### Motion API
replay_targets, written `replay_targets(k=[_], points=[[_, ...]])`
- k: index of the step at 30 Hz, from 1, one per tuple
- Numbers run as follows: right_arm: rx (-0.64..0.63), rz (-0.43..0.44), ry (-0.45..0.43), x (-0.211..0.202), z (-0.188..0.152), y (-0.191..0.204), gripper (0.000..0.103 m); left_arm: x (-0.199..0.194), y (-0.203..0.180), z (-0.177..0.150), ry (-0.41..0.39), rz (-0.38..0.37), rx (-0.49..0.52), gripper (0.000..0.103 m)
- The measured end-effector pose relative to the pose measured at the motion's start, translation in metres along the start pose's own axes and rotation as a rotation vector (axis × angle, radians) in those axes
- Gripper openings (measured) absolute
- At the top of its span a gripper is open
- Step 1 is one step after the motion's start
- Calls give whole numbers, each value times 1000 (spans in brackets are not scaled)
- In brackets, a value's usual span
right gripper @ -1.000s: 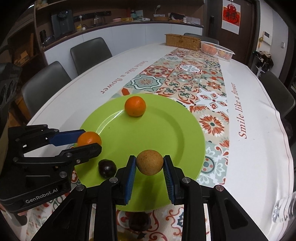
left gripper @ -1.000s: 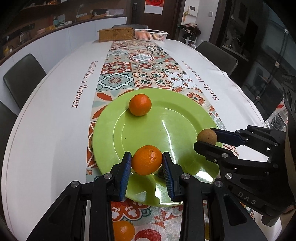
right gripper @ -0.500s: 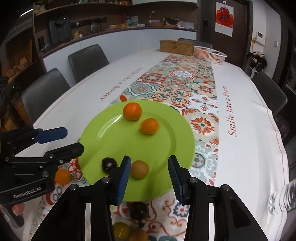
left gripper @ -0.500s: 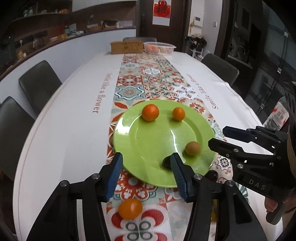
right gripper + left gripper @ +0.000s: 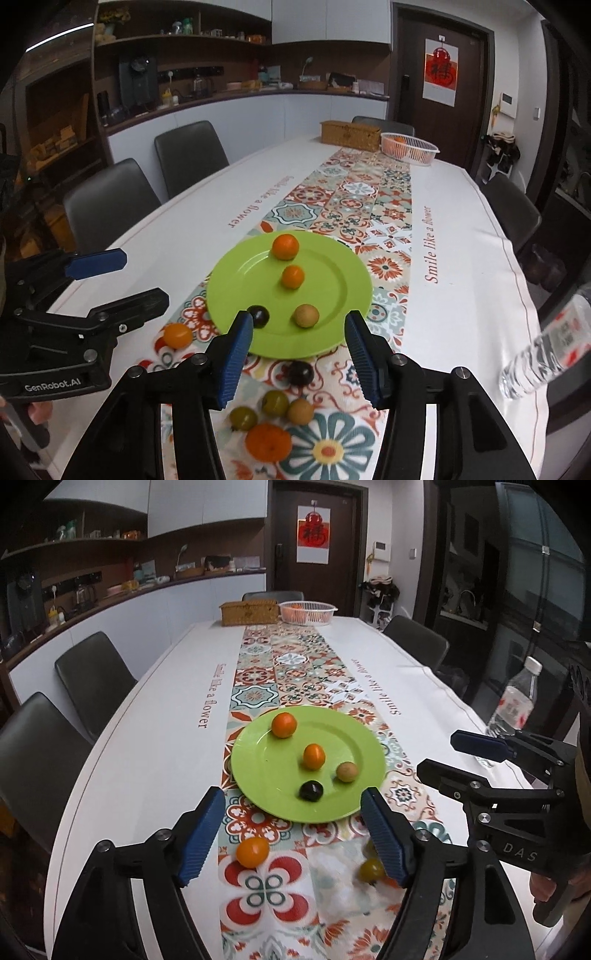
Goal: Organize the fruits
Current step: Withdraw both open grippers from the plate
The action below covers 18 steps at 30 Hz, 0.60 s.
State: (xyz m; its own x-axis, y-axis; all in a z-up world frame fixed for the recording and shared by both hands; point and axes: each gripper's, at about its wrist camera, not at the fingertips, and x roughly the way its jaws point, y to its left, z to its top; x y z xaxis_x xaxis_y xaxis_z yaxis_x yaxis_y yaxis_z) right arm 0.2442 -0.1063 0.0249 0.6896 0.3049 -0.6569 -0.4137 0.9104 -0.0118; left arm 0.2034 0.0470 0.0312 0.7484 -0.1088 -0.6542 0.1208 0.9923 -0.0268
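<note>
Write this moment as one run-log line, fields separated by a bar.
left gripper: open, empty | right gripper: open, empty | green plate: four fruits

Both tongs hung tilted down over the tabletop (image 5: 147, 760). The left tongs (image 5: 293, 836) had just been opening, nothing between the jaws; likewise the right tongs (image 5: 297, 356), side by side.

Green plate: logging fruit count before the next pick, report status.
Left gripper and right gripper open, empty, jaws just opening. Green plate holds four fruits. Loose fruits on the runner. Nothing blocking.
</note>
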Motion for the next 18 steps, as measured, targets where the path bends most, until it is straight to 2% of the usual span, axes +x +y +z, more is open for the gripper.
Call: replay_targets(k=[2, 7, 11, 18], points=[[-1, -7, -13, -10, -4, 2, 58, -10, -4, -6, -11, 5, 4, 80], [-4, -26, -31, -31, -17, 6, 59, -26, -10, -19, -25, 19, 25, 85], [-4, -28, -27, -38, -27, 9, 62, -31, -14, -31, -19, 16, 44, 85], [-48, -38, -10, -45, -47, 18, 63, -37, -23, -49, -40, 0, 101, 85]])
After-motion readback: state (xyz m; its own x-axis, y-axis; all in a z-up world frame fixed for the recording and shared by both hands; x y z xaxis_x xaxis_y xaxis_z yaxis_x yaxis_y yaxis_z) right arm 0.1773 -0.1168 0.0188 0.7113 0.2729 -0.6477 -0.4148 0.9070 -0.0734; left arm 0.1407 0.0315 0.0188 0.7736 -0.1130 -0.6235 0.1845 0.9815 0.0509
